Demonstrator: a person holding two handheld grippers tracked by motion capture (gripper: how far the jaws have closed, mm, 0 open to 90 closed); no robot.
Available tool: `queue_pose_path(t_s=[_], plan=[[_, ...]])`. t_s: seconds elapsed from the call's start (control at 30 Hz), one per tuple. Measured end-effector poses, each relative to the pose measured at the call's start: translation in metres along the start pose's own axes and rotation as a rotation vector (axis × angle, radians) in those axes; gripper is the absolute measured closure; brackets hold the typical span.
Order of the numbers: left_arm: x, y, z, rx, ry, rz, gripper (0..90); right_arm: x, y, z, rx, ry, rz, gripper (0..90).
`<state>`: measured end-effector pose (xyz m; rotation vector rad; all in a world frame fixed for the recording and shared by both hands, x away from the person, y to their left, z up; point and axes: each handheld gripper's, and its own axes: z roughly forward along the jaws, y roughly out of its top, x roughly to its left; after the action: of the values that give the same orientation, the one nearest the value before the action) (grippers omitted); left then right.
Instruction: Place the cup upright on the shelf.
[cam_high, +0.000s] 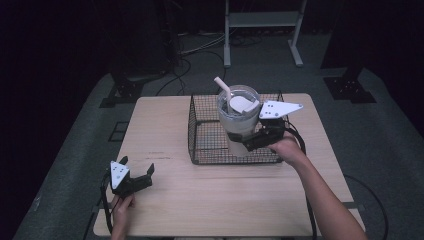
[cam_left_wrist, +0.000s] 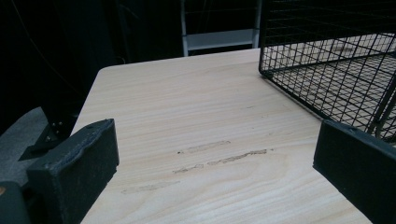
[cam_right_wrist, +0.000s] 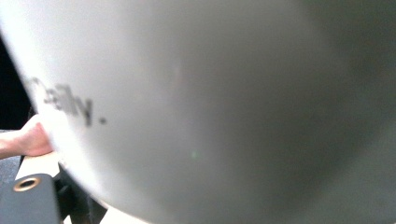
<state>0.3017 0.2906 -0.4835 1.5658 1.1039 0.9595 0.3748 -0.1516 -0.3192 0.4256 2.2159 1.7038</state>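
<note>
Left gripper (cam_high: 135, 176) at 7 o'clock, jaws spread, grasping nothing; right gripper (cam_high: 252, 141) clamped on tumbler (cam_high: 235, 122) over basket (cam_high: 200, 130).

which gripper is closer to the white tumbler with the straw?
Right. The right gripper grips the white straw tumbler over the black wire basket. The left gripper sits open near the table's front-left corner, well clear of it.
</note>
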Motion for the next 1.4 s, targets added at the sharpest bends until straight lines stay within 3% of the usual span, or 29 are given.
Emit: queue_pose_path(t_s=[0.57,0.9,1.4], plan=[[0.0,0.0,0.0,-0.002,-0.002,0.0,0.0,-0.029,0.006,0.021,0.023,-0.017,0.034,8.5],[0.001,0.0,0.0,0.001,-0.002,-0.006,0.0,-0.05,0.006,0.04,0.033,-0.026,0.086,8.5],[0.002,0.0,-0.001,-0.002,-0.004,-0.018,0.0,-0.069,0.016,0.072,0.051,-0.042,0.063,8.5]])
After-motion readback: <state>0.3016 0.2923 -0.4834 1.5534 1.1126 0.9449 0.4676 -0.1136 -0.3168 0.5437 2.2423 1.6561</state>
